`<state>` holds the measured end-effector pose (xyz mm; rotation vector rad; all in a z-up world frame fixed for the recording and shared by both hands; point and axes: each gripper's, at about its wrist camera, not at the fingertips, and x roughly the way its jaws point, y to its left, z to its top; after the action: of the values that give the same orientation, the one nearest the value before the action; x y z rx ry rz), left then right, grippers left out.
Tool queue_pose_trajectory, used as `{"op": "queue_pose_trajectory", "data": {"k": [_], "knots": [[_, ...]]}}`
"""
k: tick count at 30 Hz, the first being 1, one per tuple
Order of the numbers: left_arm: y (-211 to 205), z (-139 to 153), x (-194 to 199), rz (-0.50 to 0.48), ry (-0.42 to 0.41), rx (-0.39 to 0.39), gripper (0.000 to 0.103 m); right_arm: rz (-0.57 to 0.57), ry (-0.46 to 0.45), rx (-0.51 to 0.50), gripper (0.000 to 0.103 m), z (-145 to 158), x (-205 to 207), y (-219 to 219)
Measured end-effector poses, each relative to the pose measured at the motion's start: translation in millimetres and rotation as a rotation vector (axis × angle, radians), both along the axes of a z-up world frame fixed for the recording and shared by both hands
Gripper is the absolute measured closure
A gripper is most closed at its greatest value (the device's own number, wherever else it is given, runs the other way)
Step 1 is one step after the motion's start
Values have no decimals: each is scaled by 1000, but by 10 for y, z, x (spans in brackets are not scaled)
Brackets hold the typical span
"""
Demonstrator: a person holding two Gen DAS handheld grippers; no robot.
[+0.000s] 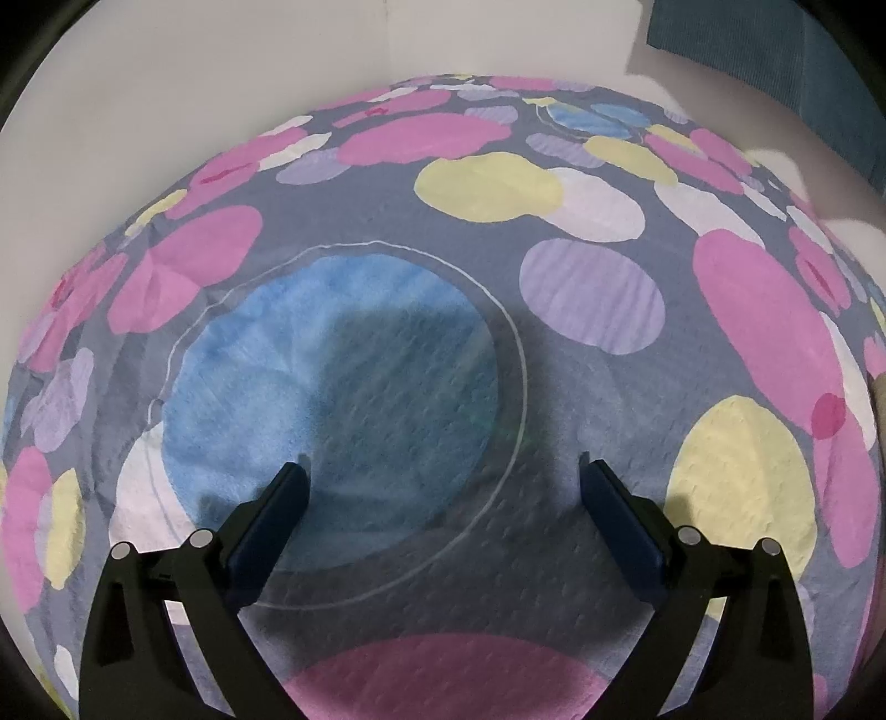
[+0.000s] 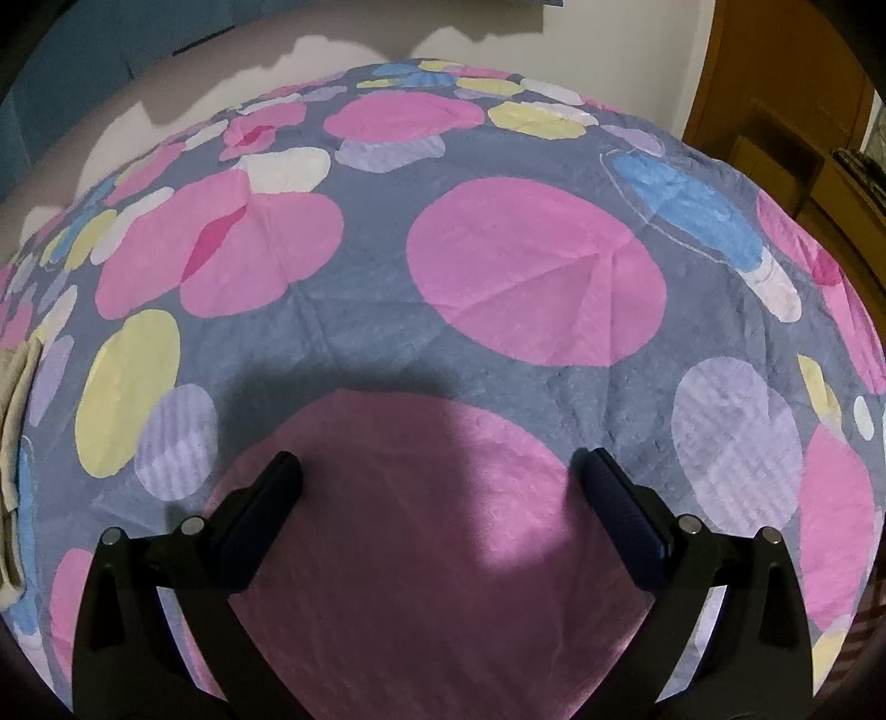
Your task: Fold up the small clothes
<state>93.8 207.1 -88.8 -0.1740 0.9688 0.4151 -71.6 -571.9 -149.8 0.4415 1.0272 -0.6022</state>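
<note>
A beige garment (image 2: 14, 443) lies at the far left edge of the right wrist view, mostly cut off; a sliver of it shows at the right edge of the left wrist view (image 1: 877, 390). My left gripper (image 1: 443, 476) is open and empty, hovering over a blue circle on the bedsheet (image 1: 581, 432). My right gripper (image 2: 440, 471) is open and empty, over a pink circle on the same sheet (image 2: 387, 343). Neither gripper touches the garment.
The bed is covered by a grey sheet with pink, yellow, lilac, white and blue circles. A white wall (image 1: 221, 83) stands behind it. A teal curtain (image 1: 775, 44) hangs at the back. A wooden cabinet (image 2: 775, 111) stands to the right.
</note>
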Motion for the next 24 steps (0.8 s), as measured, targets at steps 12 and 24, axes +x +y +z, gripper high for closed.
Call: {"op": "queue_pose_trajectory", "data": {"k": [12, 24], "knots": [[1, 11, -10, 1, -1, -1, 5, 1, -5, 11, 2, 10, -10, -28], [1, 13, -9, 0, 0, -1, 5, 1, -8, 13, 2, 1, -15, -29]]}}
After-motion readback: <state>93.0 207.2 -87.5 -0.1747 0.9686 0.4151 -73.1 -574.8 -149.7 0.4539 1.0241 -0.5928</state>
